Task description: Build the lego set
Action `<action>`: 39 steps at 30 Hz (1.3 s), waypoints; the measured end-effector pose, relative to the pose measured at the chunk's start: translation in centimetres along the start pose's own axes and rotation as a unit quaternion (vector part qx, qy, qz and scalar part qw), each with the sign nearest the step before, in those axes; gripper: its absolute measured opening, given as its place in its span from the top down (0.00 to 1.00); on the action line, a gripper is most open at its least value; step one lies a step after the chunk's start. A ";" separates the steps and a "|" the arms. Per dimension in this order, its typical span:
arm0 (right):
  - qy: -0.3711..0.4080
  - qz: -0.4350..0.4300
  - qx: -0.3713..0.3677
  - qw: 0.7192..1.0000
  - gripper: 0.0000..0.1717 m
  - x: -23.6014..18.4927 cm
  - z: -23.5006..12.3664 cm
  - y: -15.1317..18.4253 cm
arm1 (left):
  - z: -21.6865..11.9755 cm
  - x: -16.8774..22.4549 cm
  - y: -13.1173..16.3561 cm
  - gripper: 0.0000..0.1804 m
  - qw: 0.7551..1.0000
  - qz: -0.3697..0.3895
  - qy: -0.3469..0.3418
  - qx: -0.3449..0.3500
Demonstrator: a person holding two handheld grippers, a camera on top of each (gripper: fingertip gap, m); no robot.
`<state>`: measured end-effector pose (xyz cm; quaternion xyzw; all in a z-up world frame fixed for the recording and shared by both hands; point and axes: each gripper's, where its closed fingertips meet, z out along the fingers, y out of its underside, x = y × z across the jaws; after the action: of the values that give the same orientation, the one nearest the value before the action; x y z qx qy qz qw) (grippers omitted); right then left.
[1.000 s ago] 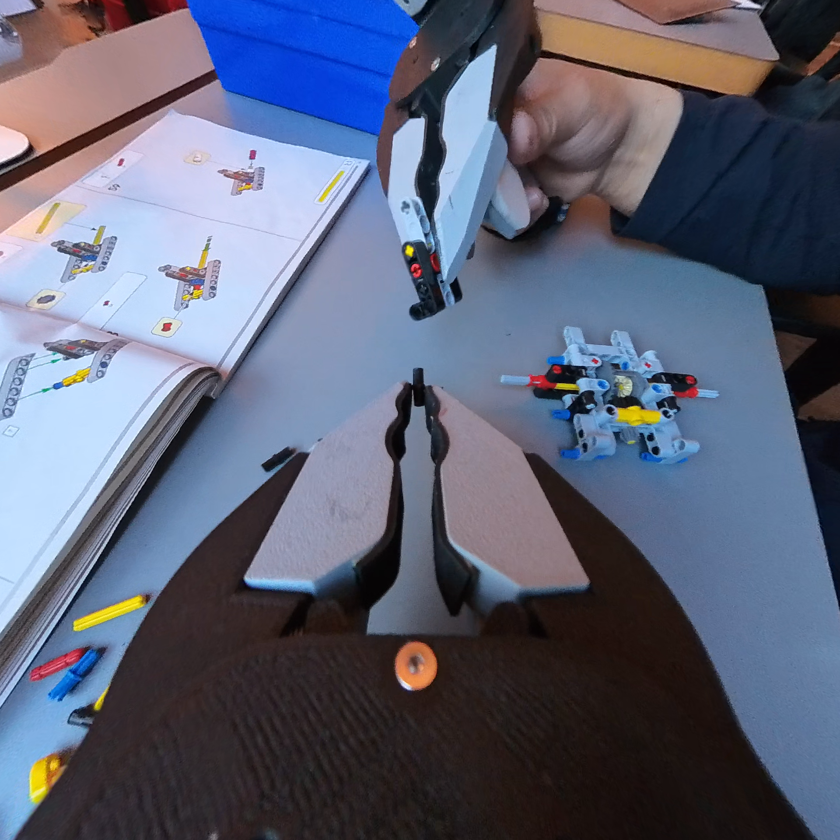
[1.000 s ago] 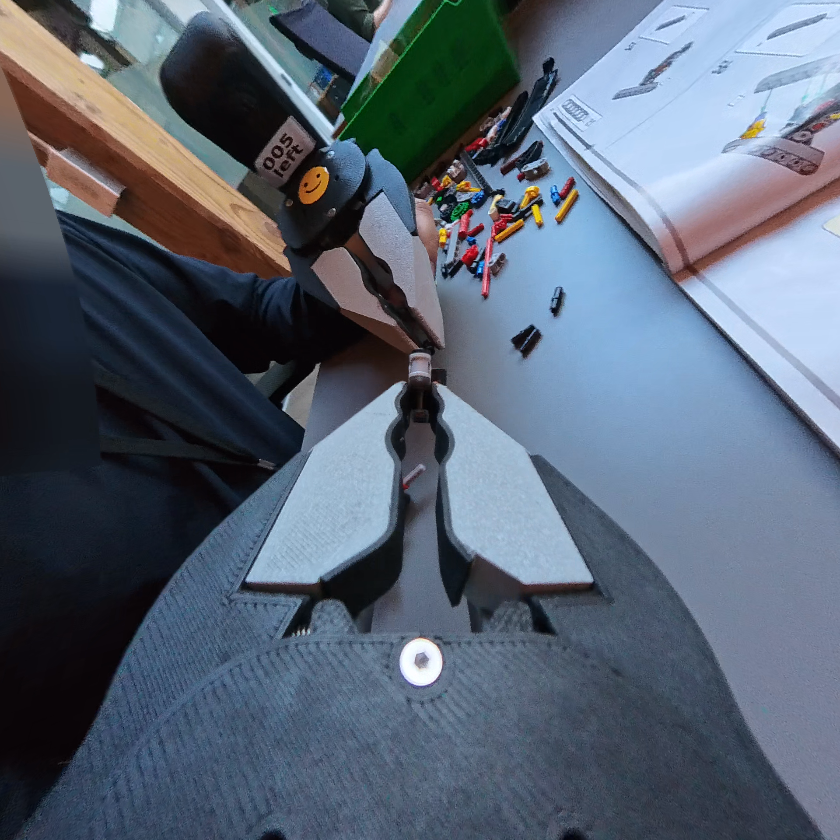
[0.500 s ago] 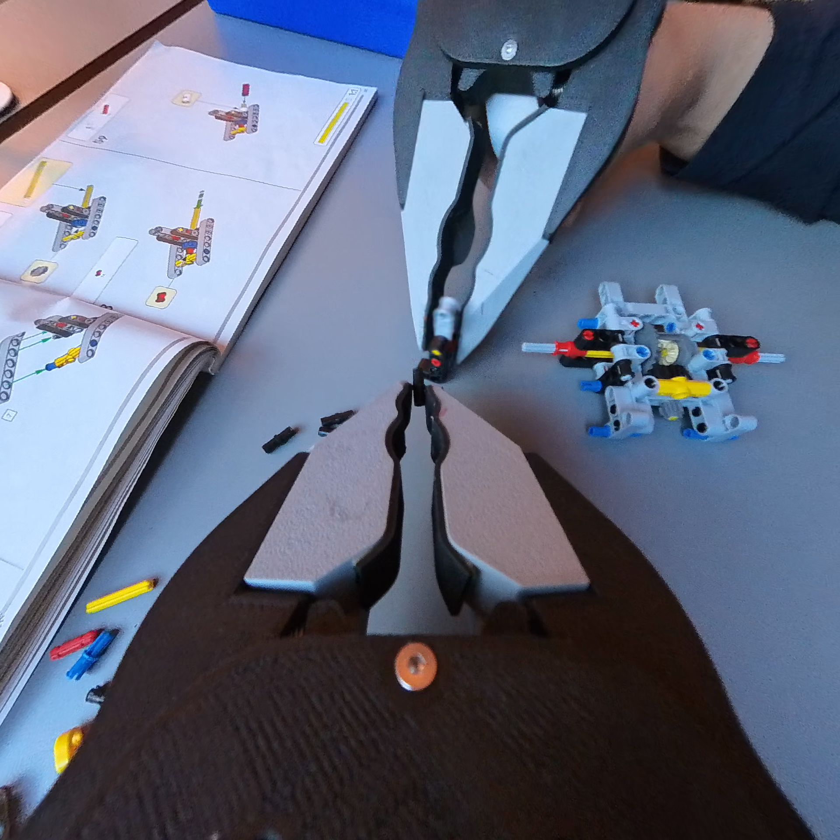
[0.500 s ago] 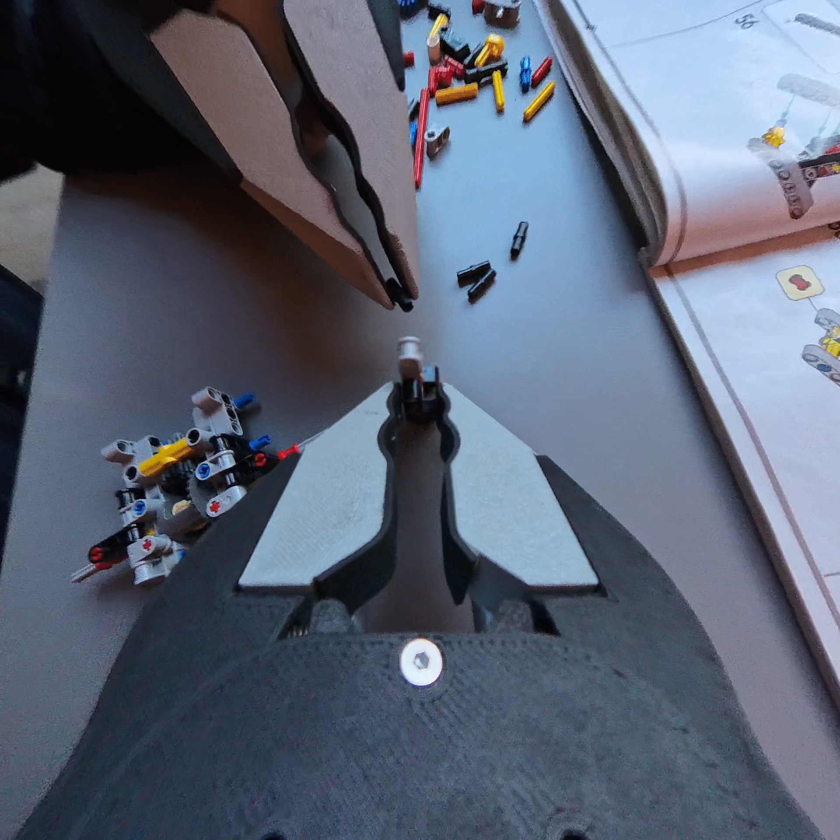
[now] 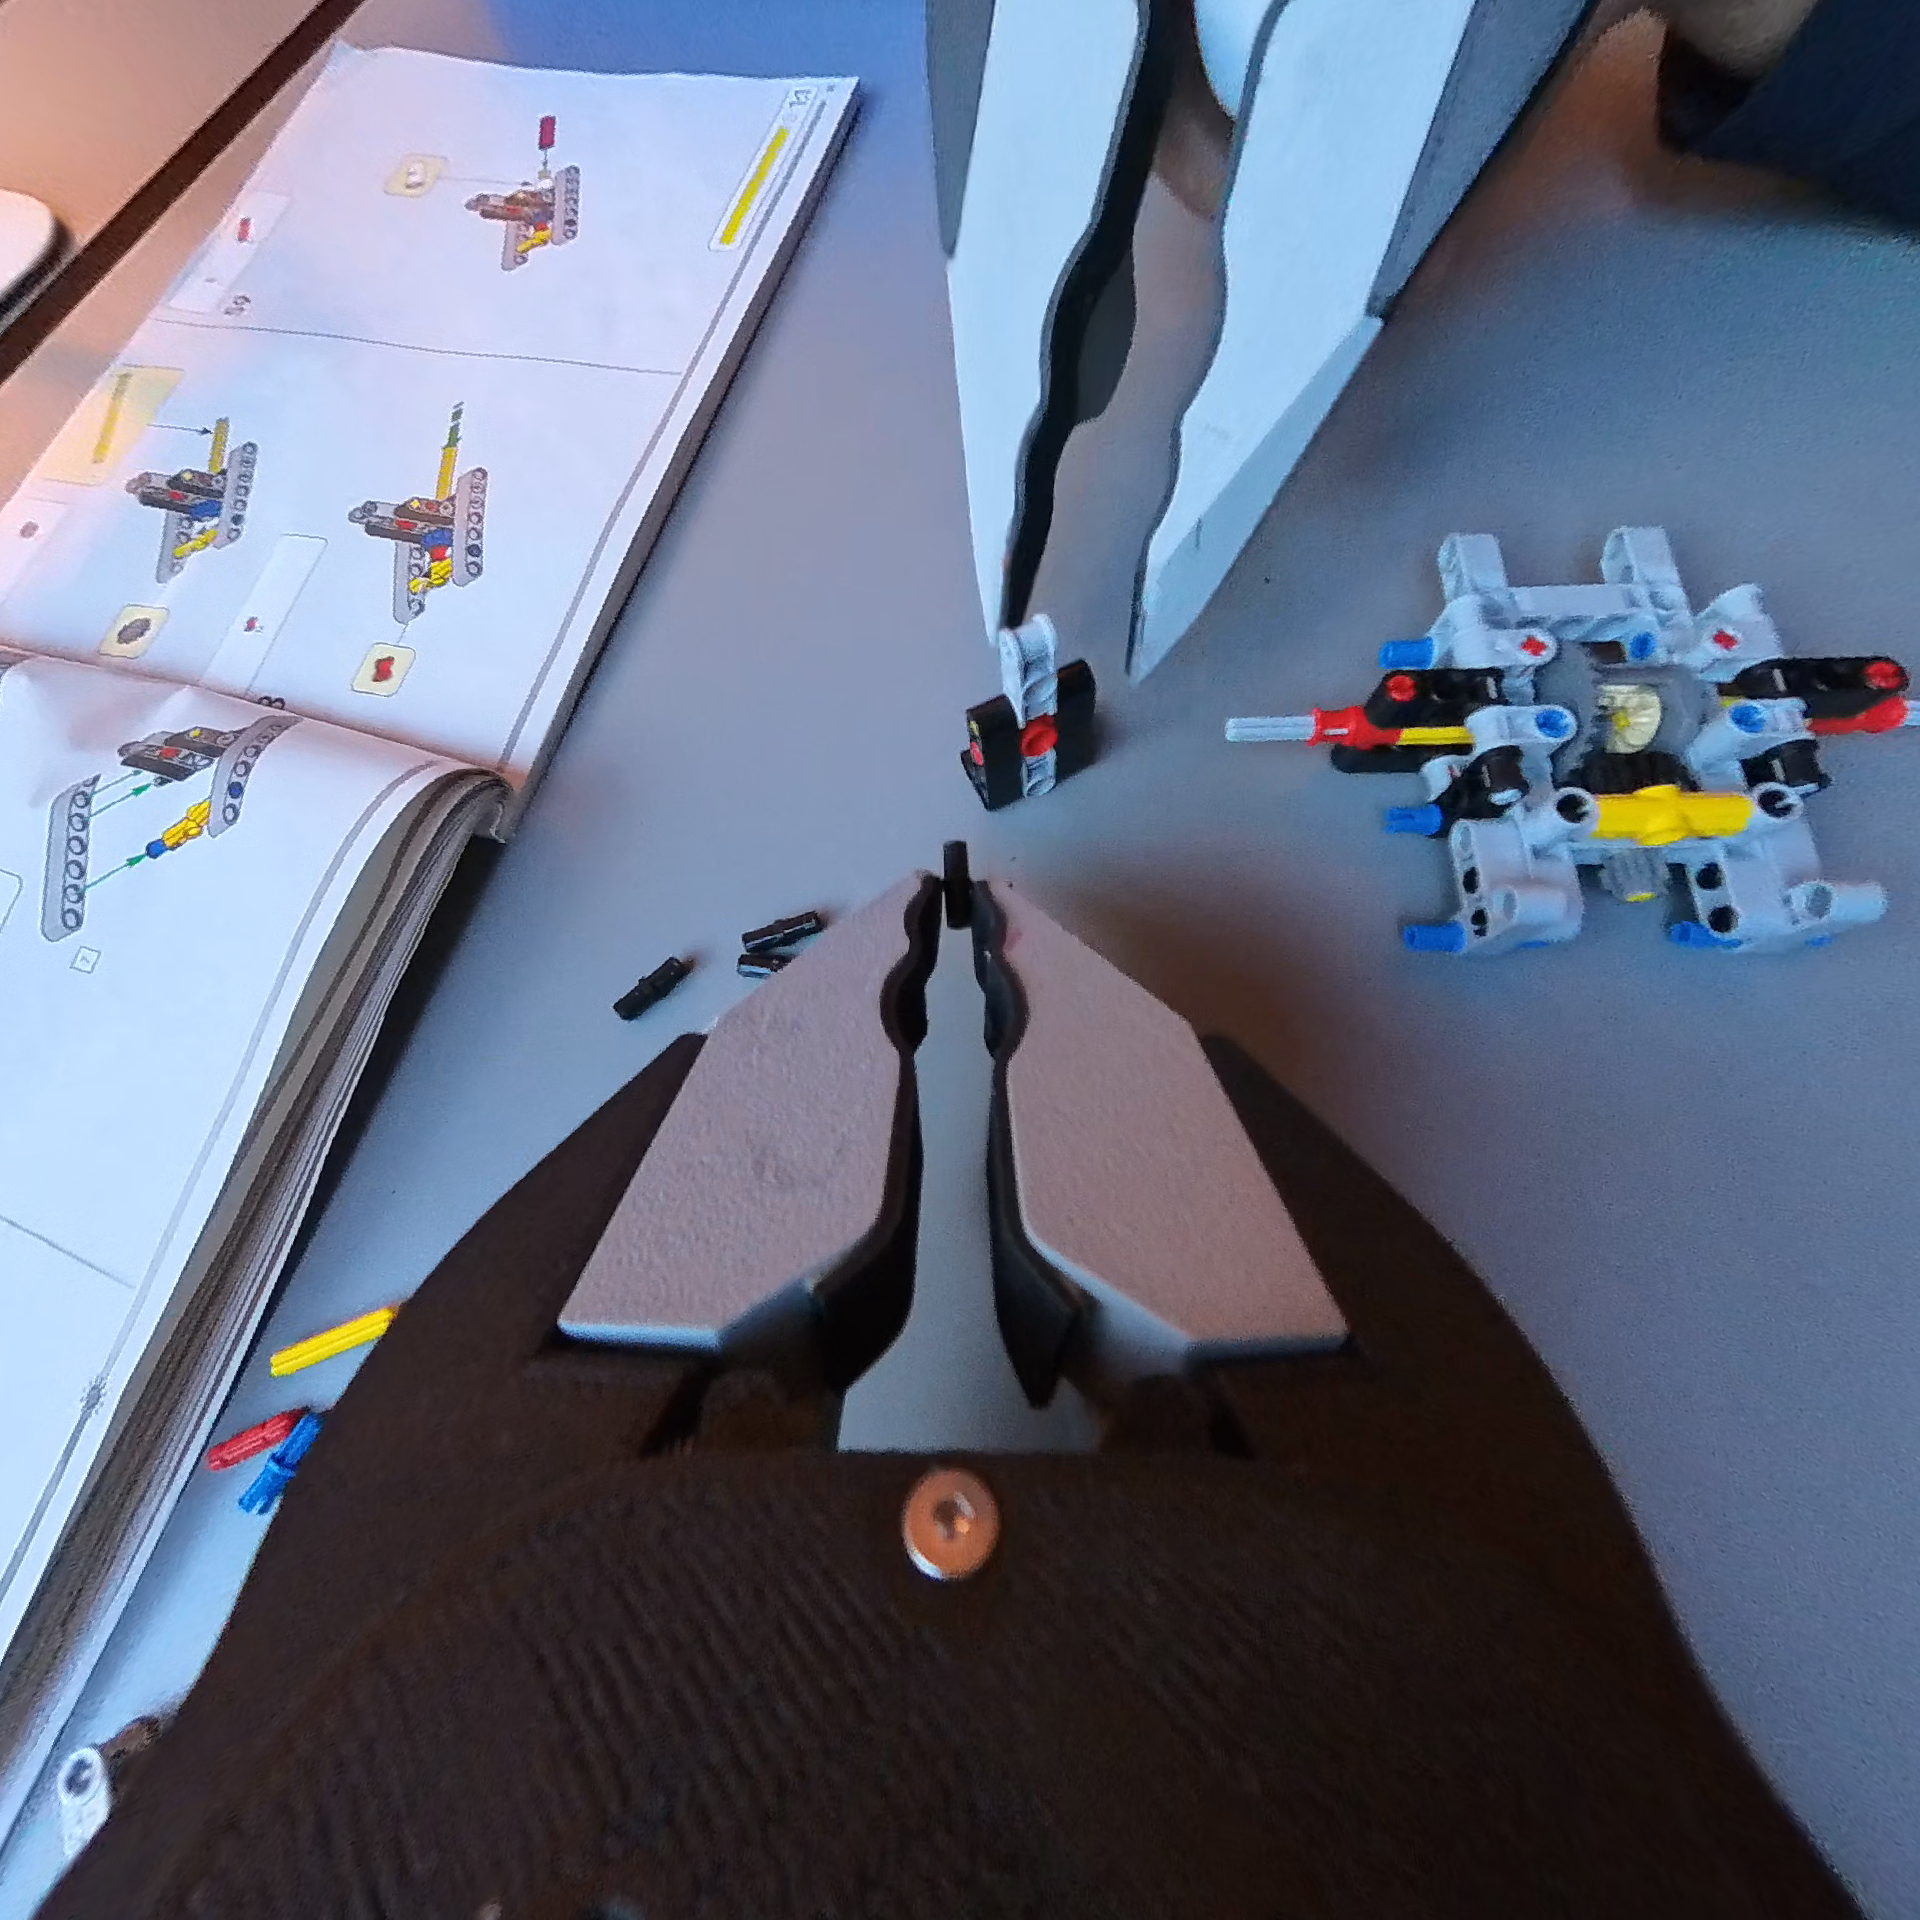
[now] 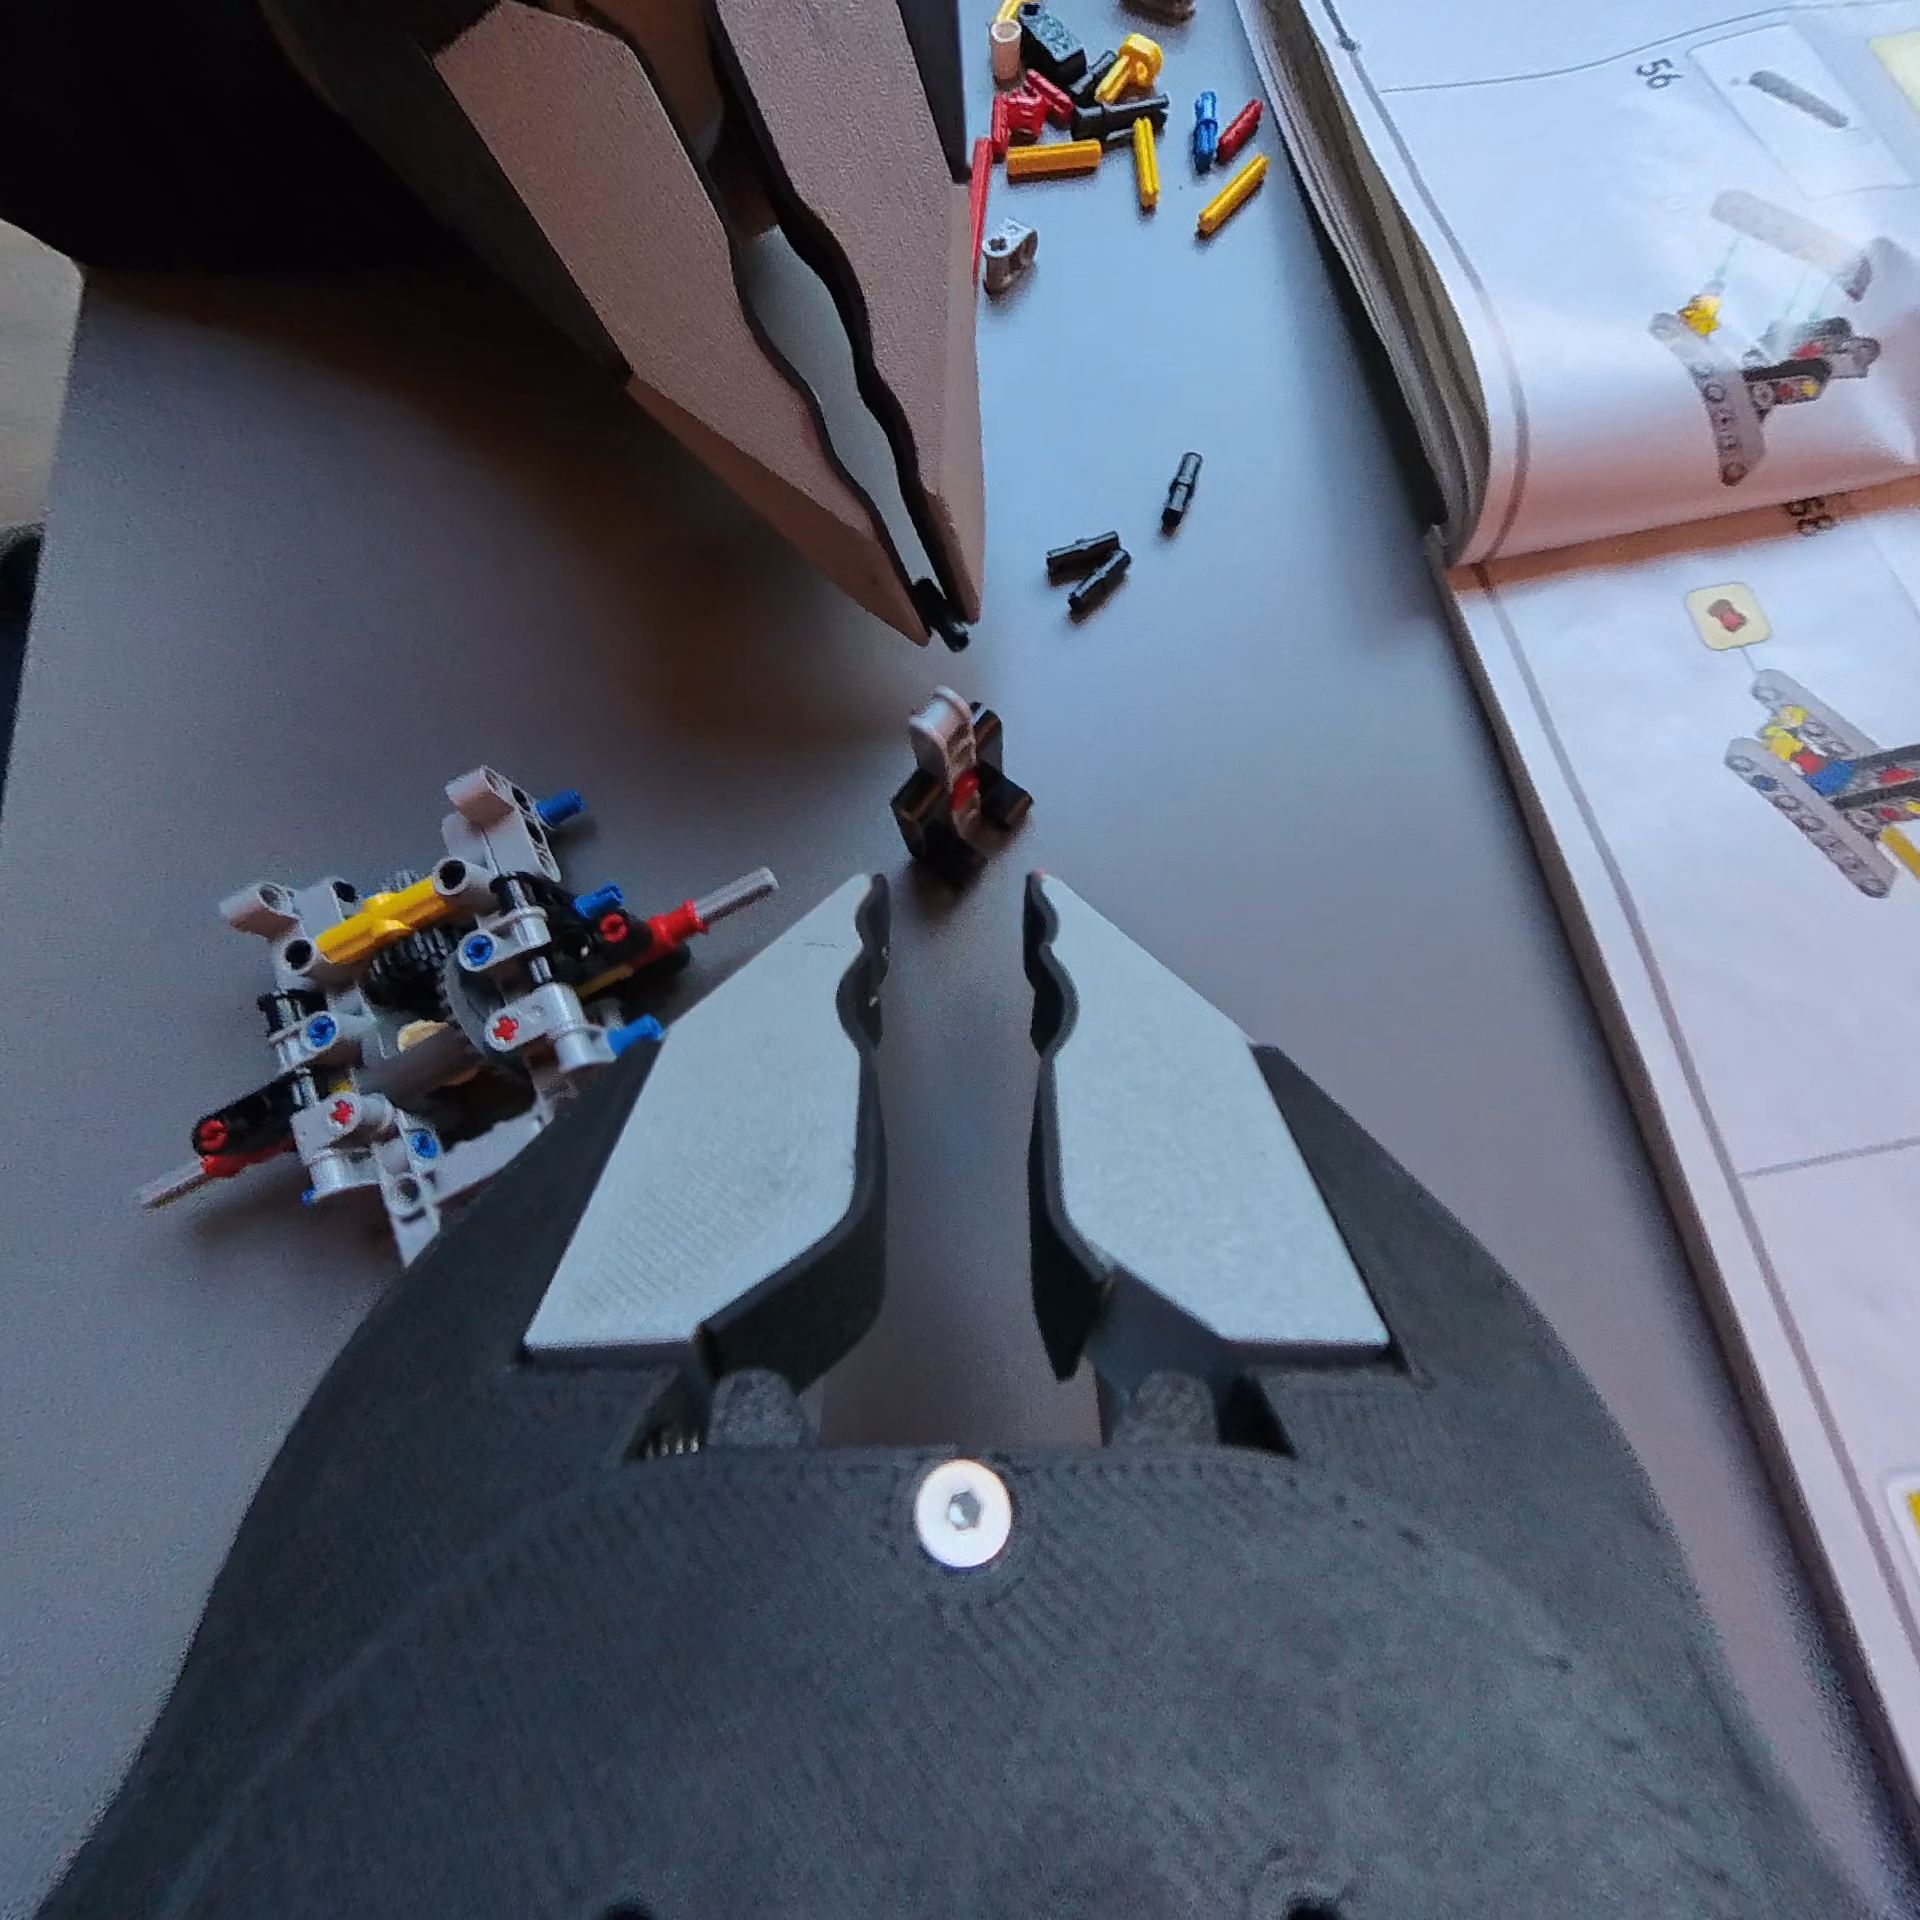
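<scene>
Table point(image 5: 1455, 1195) of grey holds a small black and grey brick assembly point(image 5: 1029, 727) standing at its middle. Just before it, the left claw point(image 5: 954, 894) pinches a short black pin point(image 5: 954, 878) between pressed pads. Just behind it, the right claw point(image 6: 956, 914) stands spread, holding nothing. Beside the assembly lie a larger grey brick model point(image 5: 1621, 748), three loose black pins point(image 5: 748, 951) and an open instruction booklet point(image 5: 312, 520).
</scene>
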<state>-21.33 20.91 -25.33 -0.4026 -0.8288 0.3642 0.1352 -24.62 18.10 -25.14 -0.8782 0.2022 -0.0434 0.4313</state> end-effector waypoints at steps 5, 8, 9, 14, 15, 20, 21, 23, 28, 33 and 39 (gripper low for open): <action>0.008 0.018 0.011 1.000 0.87 0.8 -1.0 0.5 | 0.3 -0.2 0.3 0.98 1.000 0.007 -0.010 -0.013; -0.003 0.023 0.031 0.999 0.87 0.4 -1.0 -0.4 | 0.4 -0.3 0.3 0.98 1.000 0.008 -0.014 -0.014; -0.006 0.023 0.032 0.999 0.87 0.2 -0.9 -0.5 | 0.4 -0.4 0.3 0.99 1.000 0.007 -0.015 -0.013; -0.006 0.017 0.022 1.000 0.85 -0.4 0.7 -0.9 | 0.2 -0.3 0.0 0.99 1.000 0.004 -0.008 -0.002; -0.006 0.017 0.023 1.000 0.85 -0.4 1.0 -1.0 | 0.1 -0.3 0.0 0.99 1.000 0.004 -0.007 0.000; 0.000 0.017 0.021 1.000 0.90 -0.6 1.8 -1.4 | -0.1 -0.2 -0.1 0.99 1.000 0.009 -0.008 0.004; 0.003 0.016 0.014 1.000 0.94 -0.5 2.0 -1.2 | -0.1 -0.1 0.0 0.99 1.000 0.015 -0.010 0.001; 0.010 0.015 0.010 1.000 0.95 -0.3 2.1 -0.9 | 0.2 0.1 0.2 0.98 0.999 0.030 -0.015 -0.010; 0.012 0.025 0.021 0.999 0.98 0.1 1.9 -0.8 | 0.6 0.6 0.5 0.98 0.997 0.063 -0.025 -0.028; 0.014 0.037 0.045 0.998 0.98 0.5 1.9 -1.4 | 0.5 0.7 0.5 0.98 0.996 0.081 -0.035 -0.035; 0.047 0.037 0.118 0.991 0.98 2.1 0.9 -3.5 | 0.4 0.9 0.5 0.98 0.993 0.101 -0.047 -0.043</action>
<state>-25.13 20.66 -23.58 -0.4310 -0.7575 0.4447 0.2065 -23.82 17.75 -25.85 -0.8721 0.2712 0.0508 0.4041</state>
